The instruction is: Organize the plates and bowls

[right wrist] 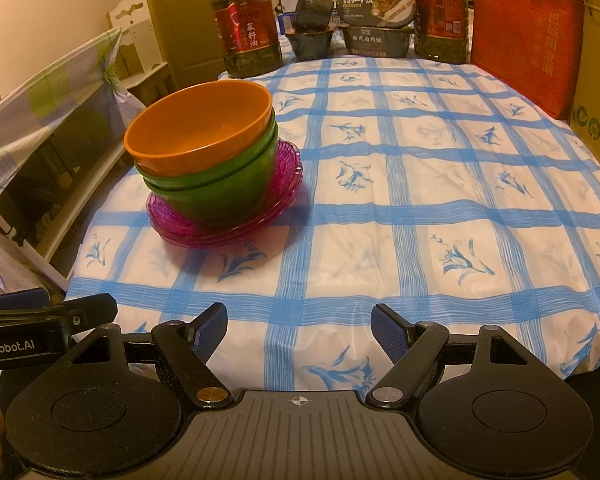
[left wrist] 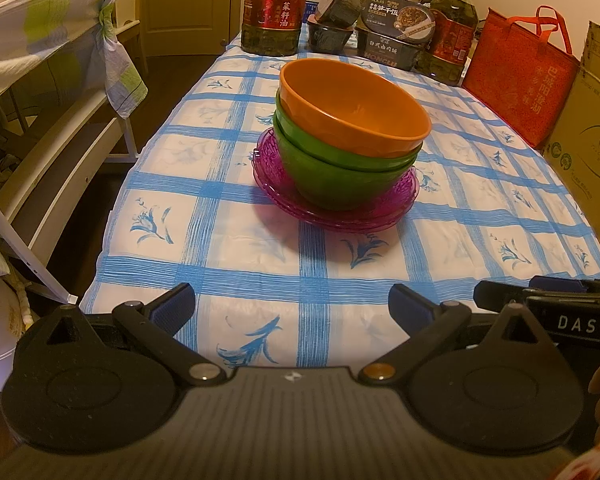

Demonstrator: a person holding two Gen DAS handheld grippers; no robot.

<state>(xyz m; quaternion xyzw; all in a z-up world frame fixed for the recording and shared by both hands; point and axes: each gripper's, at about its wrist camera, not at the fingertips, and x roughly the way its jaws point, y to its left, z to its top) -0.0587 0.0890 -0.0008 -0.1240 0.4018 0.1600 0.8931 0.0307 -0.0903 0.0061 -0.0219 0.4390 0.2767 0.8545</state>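
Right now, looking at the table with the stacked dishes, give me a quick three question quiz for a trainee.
1. True or false: the orange bowl sits on top of the stack.
2. What do the green bowls rest on? A) bare tablecloth B) purple plates C) a cardboard box
3. Are the left gripper and right gripper holding anything?

Key: 1 true. 2 B. 3 No, both stand open and empty over the tablecloth.

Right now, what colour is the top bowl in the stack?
Orange bowl, clearest in the left wrist view.
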